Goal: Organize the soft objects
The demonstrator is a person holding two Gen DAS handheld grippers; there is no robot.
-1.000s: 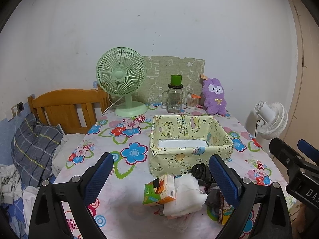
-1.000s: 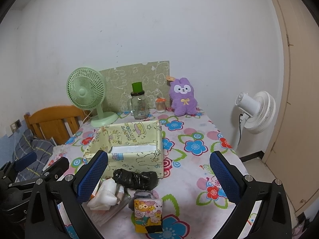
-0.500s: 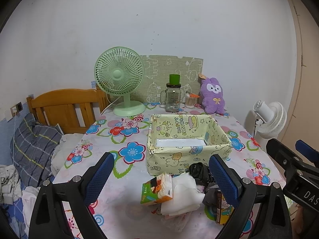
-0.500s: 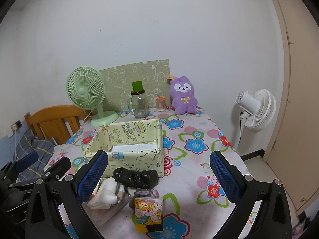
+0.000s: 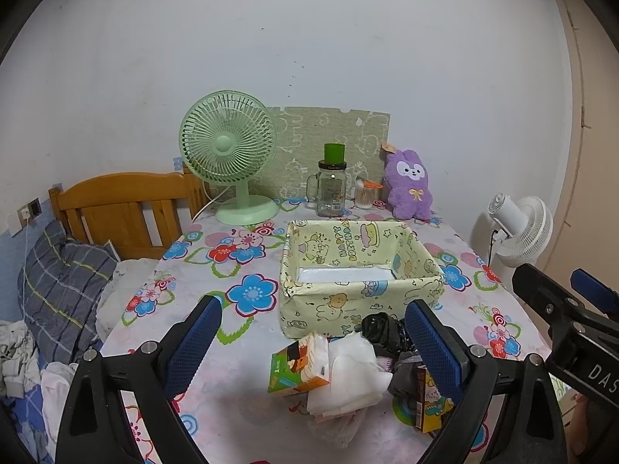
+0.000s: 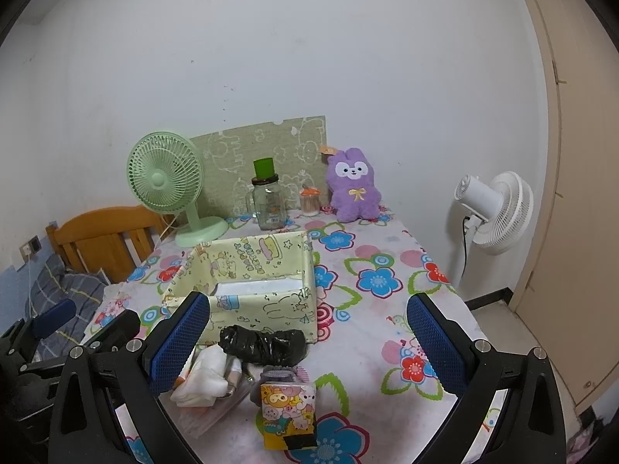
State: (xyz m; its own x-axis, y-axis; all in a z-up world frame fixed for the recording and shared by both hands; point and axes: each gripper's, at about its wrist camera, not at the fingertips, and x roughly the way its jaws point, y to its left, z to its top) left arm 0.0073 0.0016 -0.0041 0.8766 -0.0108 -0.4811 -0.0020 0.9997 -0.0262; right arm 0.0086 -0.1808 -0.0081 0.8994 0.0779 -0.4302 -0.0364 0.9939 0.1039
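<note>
A yellow cartoon-print fabric box [image 5: 361, 297] [image 6: 267, 309] stands mid-table, holding only something white and flat. In front of it lies a pile: an orange tissue pack [image 5: 300, 365], white cloth [image 5: 350, 379] [image 6: 201, 377], a crumpled black bag [image 5: 381, 328] [image 6: 263, 342], a grey item [image 6: 276, 375] and a cartoon tissue pack [image 6: 288, 410]. A purple plush bunny [image 5: 410, 185] [image 6: 354, 185] sits at the back. My left gripper [image 5: 313, 342] and right gripper [image 6: 307, 338] hover open above the pile, holding nothing.
At the back of the floral tablecloth [image 5: 240, 270] stand a green desk fan [image 5: 228, 154], a glass jar with green lid [image 5: 332, 185] and a cotton-swab pot [image 5: 365, 195]. A white floor fan [image 6: 491, 212] stands right of the table, a wooden headboard [image 5: 123, 208] and bedding left.
Both grippers have shifted very slightly; the left view has drifted a little so the box and pile sit further left. Nothing was grasped or moved.
</note>
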